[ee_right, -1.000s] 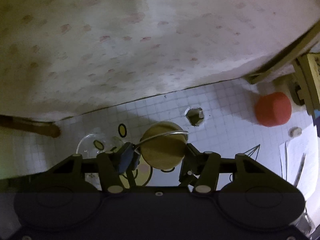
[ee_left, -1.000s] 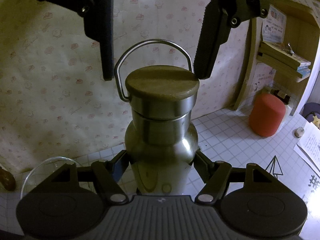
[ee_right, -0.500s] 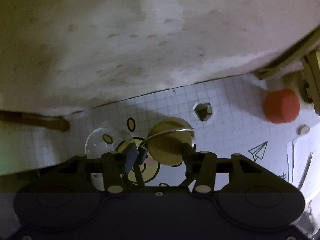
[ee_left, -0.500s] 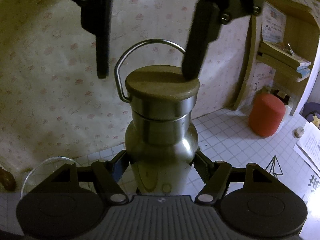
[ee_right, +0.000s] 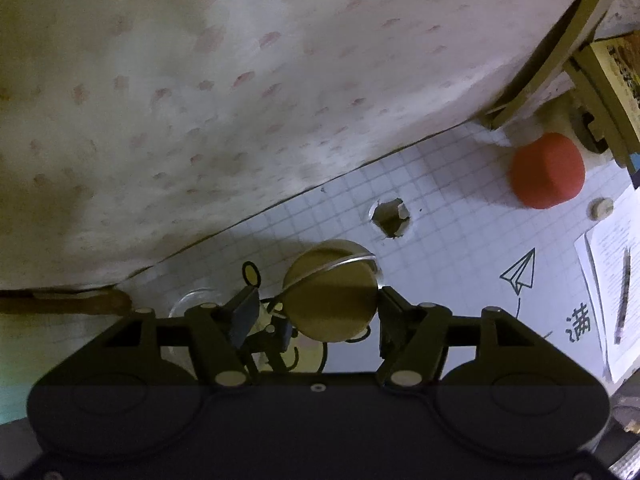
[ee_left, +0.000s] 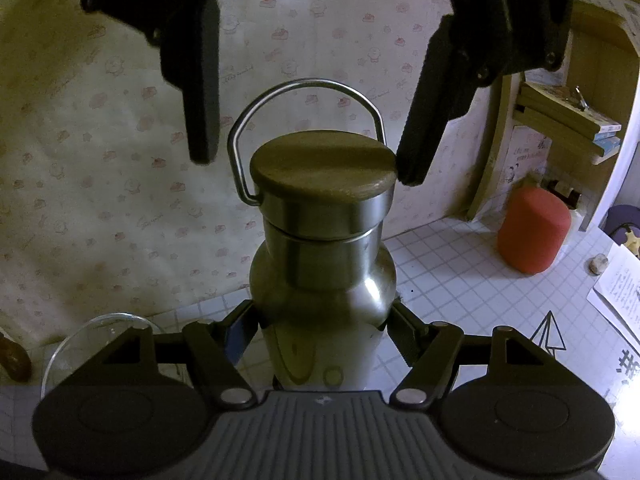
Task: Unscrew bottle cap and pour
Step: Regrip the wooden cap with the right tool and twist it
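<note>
Nearest, the left gripper (ee_left: 322,316) clamps the steel bottle (ee_left: 320,280) upright on the table (ee_left: 452,276), hiding its base, while above its cap (ee_left: 322,168) the right gripper (ee_left: 304,160) hangs open, fingers straddling it, and behind a glass (ee_left: 100,328) shows partly.

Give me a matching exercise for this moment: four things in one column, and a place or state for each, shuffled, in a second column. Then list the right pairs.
Things
1. steel bottle
2. bottle cap
3. glass bowl
4. red container

Places or states
A. stands by the wooden shelf, far right of the table
B. clamped around its body by the left gripper
C. sits low beside the bottle, on its left in the left wrist view
D. still on, between the open fingers of the right gripper

Pairs: 1-B, 2-D, 3-C, 4-A
</note>
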### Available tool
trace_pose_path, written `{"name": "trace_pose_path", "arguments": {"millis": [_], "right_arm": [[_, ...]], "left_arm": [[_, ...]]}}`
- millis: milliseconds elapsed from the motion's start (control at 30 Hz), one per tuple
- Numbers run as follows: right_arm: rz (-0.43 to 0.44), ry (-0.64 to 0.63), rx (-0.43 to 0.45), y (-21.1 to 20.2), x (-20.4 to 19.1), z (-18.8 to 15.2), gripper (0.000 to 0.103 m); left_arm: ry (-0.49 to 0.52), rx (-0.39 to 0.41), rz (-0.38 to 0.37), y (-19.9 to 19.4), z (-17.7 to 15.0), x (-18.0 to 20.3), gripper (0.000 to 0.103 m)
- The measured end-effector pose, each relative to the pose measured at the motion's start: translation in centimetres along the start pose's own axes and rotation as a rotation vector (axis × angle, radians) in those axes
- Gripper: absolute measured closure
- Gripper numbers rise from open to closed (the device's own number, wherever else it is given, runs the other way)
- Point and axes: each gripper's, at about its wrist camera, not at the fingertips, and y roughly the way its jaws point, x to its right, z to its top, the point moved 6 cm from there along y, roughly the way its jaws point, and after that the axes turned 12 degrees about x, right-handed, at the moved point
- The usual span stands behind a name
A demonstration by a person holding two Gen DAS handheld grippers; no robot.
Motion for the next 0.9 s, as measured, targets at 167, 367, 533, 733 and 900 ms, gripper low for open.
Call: {"name": "trace_pose_path", "arguments": {"millis": [167,367,533,733,900], "right_arm": [[0.021,-0.078,-0.014,0.0,0.1,0.1,0.042],[0.076,-0.242,-0.041,0.2,-0.5,0.1,0.042],[0.118,-0.43,-0.069,0.3,-1.4,-0.1,0.042],[0.171,-0.661,-0.097,0.3,-2.5,-0.5,0.042],[0.207,-0.882,-0.105,0.1,-3.4,-1.3,0.042]], "left_arm": [[0.001,0.001,-0.001,0.1,0.0,0.0,0.034],[0.004,0.004,-0.007,0.1,0.0,-0.2,0.034],[0.005,0.005,-0.01,0.1,0.0,-0.3,0.034],[0.008,0.007,-0.012,0.1,0.0,-0.1,0.034],[0.009,0.005,-0.013,0.2,0.0,-0.4,0.034]]}}
